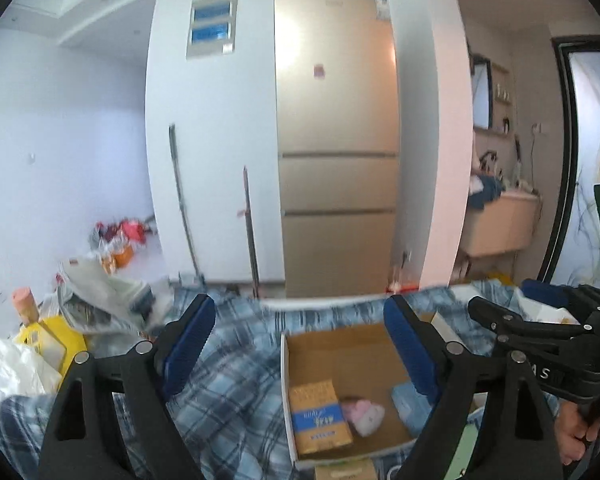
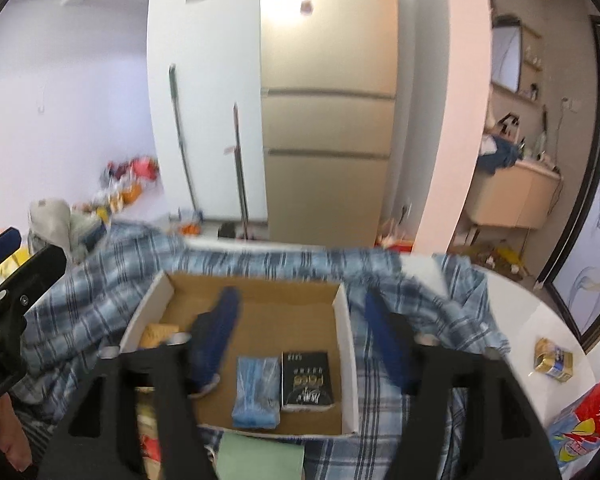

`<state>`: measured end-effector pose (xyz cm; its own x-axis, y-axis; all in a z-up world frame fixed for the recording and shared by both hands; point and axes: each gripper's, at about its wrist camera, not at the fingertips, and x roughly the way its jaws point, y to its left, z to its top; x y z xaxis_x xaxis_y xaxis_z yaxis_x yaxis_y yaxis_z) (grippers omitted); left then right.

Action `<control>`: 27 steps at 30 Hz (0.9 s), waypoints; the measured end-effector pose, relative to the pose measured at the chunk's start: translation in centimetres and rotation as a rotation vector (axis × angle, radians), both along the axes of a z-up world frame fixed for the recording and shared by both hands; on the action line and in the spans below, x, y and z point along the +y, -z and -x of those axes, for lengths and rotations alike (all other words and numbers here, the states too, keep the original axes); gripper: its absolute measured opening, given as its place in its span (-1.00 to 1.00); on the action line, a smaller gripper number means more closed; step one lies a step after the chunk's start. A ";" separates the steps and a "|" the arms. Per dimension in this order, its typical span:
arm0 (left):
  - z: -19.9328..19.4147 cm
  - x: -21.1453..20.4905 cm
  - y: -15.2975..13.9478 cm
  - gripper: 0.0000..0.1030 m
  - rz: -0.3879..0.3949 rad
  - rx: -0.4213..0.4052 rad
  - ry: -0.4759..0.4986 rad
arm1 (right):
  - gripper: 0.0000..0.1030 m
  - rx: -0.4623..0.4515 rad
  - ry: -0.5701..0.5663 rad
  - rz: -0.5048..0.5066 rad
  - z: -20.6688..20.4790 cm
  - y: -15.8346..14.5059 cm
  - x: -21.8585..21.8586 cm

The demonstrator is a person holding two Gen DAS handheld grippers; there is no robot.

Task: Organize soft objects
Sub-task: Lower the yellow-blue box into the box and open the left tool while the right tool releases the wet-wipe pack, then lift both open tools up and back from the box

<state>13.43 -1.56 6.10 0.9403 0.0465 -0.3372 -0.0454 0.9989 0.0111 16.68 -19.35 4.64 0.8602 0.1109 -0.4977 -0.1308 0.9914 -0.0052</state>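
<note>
An open cardboard box [image 1: 340,344] sits on a blue plaid cloth [image 1: 228,384]. In the left wrist view it holds a yellow-and-blue packet [image 1: 320,416], a pink soft object [image 1: 364,414] and a light blue pack [image 1: 410,404]. In the right wrist view the box [image 2: 260,312] holds the light blue pack [image 2: 258,386] and a black packet [image 2: 307,380]. My left gripper [image 1: 300,344] is open and empty above the box's near left side. My right gripper [image 2: 300,340] is open and empty over the box; it also shows in the left wrist view [image 1: 540,332].
A tan fridge [image 1: 336,140] stands behind the table. Bags and clutter [image 1: 60,320] lie at the left. On the white table [image 2: 532,320] at the right lie a small gold-and-blue packet [image 2: 553,360] and a red-and-blue bag [image 2: 588,420]. A green sheet [image 2: 260,456] lies in front of the box.
</note>
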 end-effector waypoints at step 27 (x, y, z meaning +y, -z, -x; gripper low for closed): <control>10.7 0.0 -6.7 1.00 0.038 -0.328 0.063 | 0.99 -0.324 0.071 -0.008 8.8 -7.0 -1.1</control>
